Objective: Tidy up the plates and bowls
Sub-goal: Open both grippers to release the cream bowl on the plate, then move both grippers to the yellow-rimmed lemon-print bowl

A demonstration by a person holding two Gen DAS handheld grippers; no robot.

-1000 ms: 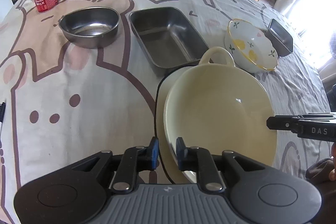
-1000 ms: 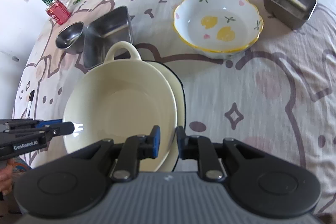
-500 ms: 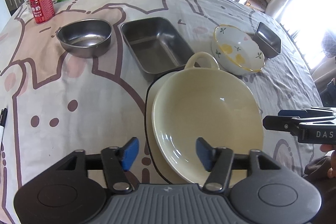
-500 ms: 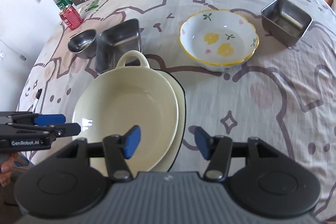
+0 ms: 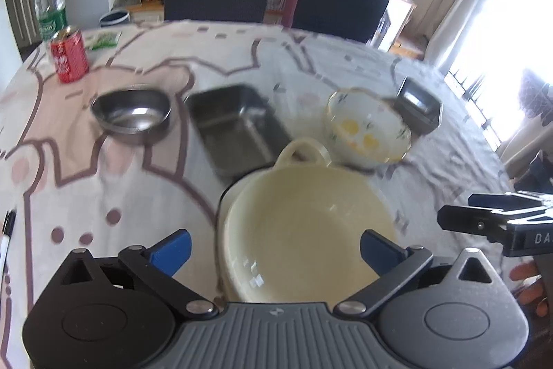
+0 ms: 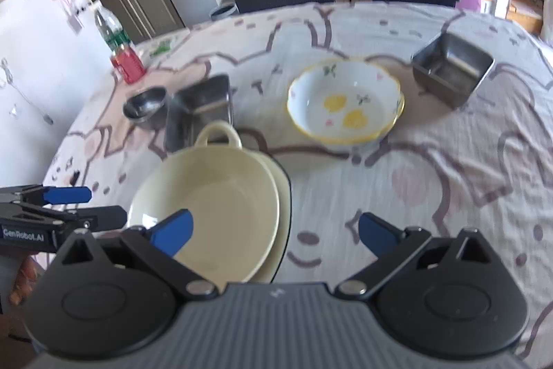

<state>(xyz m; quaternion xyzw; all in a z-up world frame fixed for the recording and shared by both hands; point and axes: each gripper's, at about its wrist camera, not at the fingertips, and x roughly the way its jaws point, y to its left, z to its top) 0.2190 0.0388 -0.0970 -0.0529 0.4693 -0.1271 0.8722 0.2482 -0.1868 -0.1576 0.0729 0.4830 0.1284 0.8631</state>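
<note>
Cream bowl (image 5: 311, 217), glossy pale yellow, one loop handle on its far rim, sits nested on a cream plate (image 6: 281, 196) with a thin dark edge, at the near middle of the table (image 6: 449, 168), which wears a white cloth printed with brown-outlined cartoon figures. Floral bowl (image 6: 345, 101), white with a wavy yellow rim, two yellow blotches and small green sprigs inside, stands to the far right of the cream bowl, apart from it. Square steel tin (image 6: 452, 71), far right, stands upright beyond the floral bowl. Rectangular steel tray (image 5: 238, 127) lies just beyond the cream bowl's handle; round steel bowl (image 5: 133, 111) lies just left of the tray. Red can (image 5: 69, 54) and clear bottle (image 5: 50, 9) with a green label stand at the far left; their lettering is too blurred to read. Left claw (image 5: 274, 248): blue-tipped jaws spread wide, holding nothing, poised above the near rim of the cream bowl. Right claw (image 6: 274, 230): jaws likewise wide apart and empty, above the near right edge of the plate. Legible writing: "GenRobot.AI" on the left claw's body in the right wrist view; "DA" on the right claw's body in the left wrist view.
</note>
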